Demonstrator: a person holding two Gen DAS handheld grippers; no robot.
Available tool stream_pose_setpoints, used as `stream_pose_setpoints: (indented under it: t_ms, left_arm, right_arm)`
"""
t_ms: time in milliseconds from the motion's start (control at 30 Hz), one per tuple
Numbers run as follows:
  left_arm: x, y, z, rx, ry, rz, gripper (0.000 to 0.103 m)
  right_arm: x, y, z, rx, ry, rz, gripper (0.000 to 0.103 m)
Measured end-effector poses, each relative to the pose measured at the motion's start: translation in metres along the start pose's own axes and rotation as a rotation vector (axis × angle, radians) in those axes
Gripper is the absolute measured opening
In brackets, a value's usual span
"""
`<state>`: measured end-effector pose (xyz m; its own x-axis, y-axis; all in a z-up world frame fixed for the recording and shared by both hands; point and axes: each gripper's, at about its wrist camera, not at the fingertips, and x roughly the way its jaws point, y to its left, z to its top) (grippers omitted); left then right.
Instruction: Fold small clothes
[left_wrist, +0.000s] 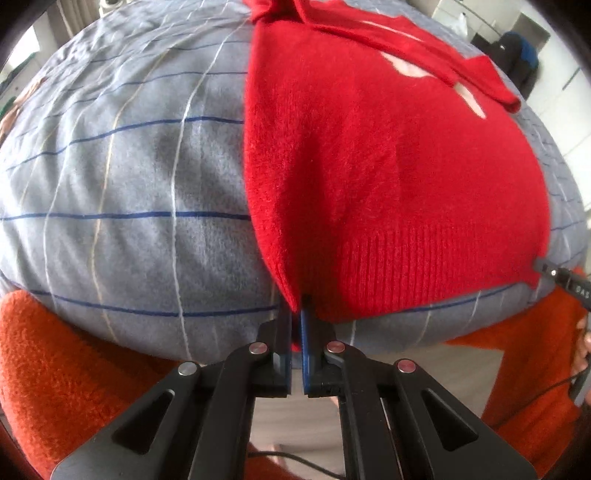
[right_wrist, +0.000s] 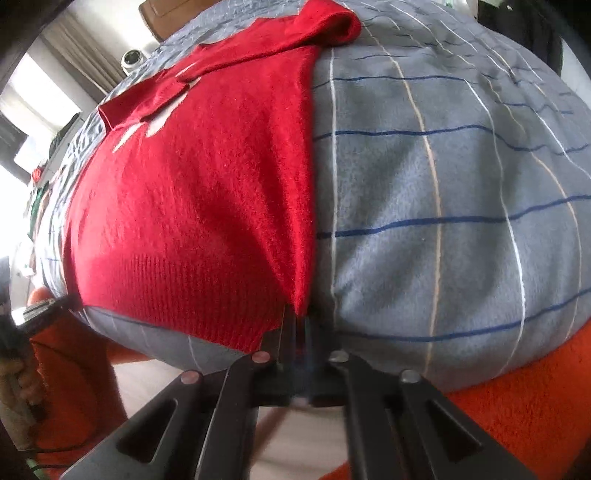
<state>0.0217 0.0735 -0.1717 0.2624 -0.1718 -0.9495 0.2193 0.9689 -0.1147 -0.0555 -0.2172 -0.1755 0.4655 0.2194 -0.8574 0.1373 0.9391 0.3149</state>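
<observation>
A red sweater (left_wrist: 388, 177) is laid flat on a grey checked bed cover (left_wrist: 122, 177), its sleeves folded across the chest and its ribbed hem toward the near edge. The left hand-held gripper (left_wrist: 297, 325) is pinched shut on the hem's left corner, and the right hand-held gripper (right_wrist: 301, 325) is pinched on the right corner. The knit is judged soft, light and limp, best held at the hem corners; no containers are seen.
</observation>
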Motion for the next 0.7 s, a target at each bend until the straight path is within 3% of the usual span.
stream_pose_setpoints:
  t_ms: [333, 433, 700]
  left_arm:
    - [0.011, -0.001, 0.011, 0.005, -0.003, 0.005, 0.002]
    - [0.004, 0.003, -0.005, 0.007, -0.006, 0.006, 0.002]
    - [0.0, -0.005, -0.007, 0.016, -0.013, 0.002, 0.004]
  right_arm:
    - [0.0, -0.005, -0.008, 0.023, -0.009, 0.011, 0.004]
    - [0.0, -0.004, -0.007, 0.026, -0.013, 0.015, 0.004]
    - [-0.006, -0.012, -0.009, 0.073, -0.029, 0.068, 0.009]
